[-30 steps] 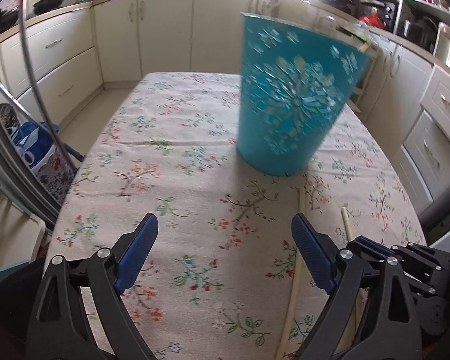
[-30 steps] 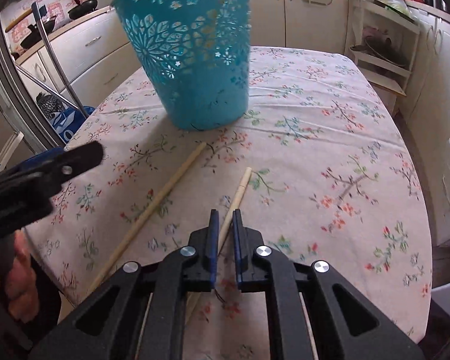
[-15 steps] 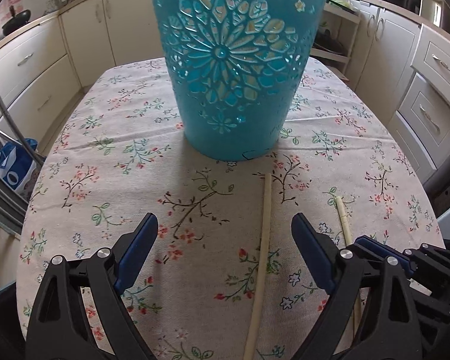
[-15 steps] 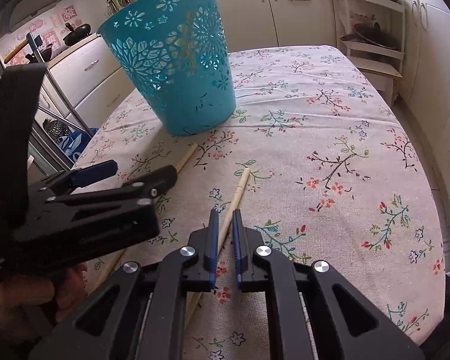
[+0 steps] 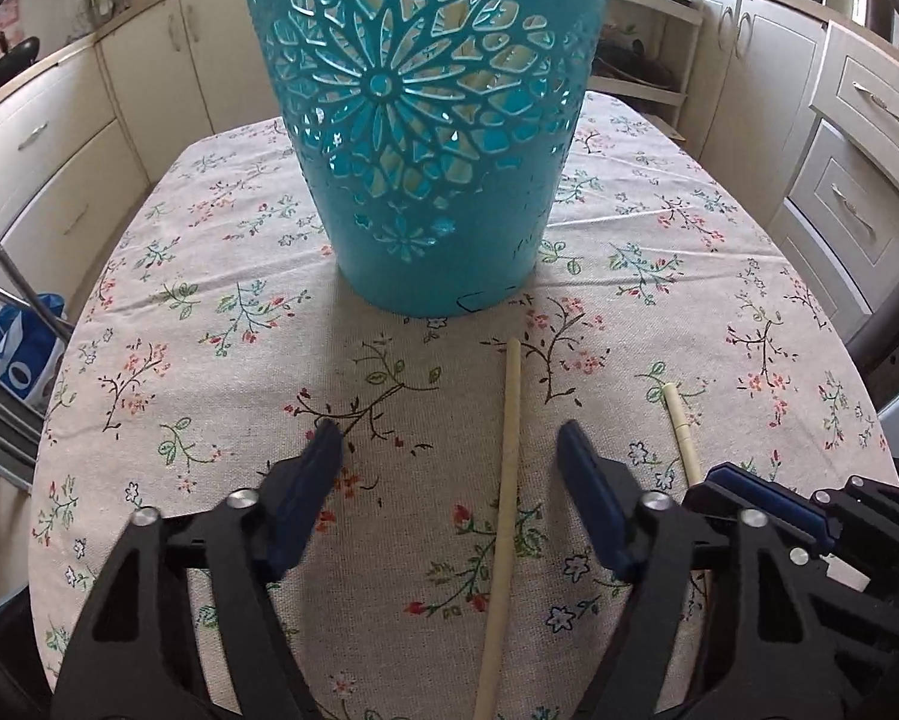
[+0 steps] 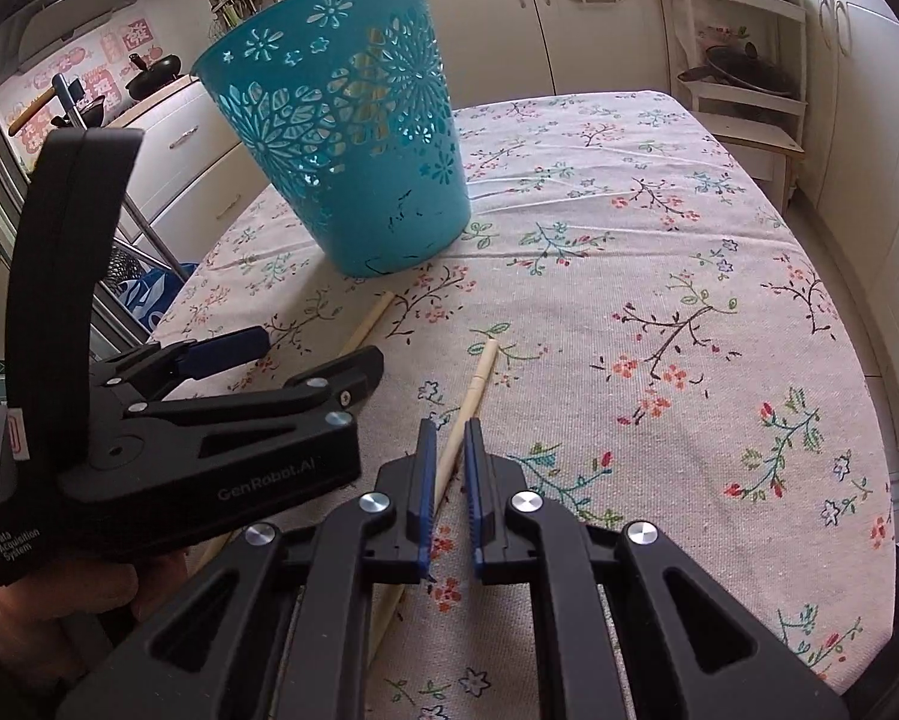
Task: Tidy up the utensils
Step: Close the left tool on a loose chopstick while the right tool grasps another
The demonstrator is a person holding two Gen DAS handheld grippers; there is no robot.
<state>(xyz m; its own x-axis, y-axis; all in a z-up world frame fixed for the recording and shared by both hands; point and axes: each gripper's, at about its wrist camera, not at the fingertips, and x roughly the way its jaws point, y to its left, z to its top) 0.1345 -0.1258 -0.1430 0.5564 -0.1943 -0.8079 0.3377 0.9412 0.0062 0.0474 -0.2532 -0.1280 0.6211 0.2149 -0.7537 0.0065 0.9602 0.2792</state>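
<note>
Now chopstick (image 5: 507, 474) between open jaws.

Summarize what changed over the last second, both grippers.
The left gripper swung toward the teal basket, now straddling the long chopstick, and its fingers narrowed slightly, still open. The right gripper stayed nearly shut around the short chopstick. Basket and both chopsticks remain on the tablecloth.

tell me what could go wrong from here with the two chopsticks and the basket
1. The right gripper pinches its chopstick far from the forward tip; the long free end may swing or slip when lifted.
2. The left gripper is open astride the other chopstick, which lies off-centre near one finger; closing may roll it aside.
3. The two grippers sit close together, so they could collide.
4. The basket looks light and could tip if bumped.
</note>
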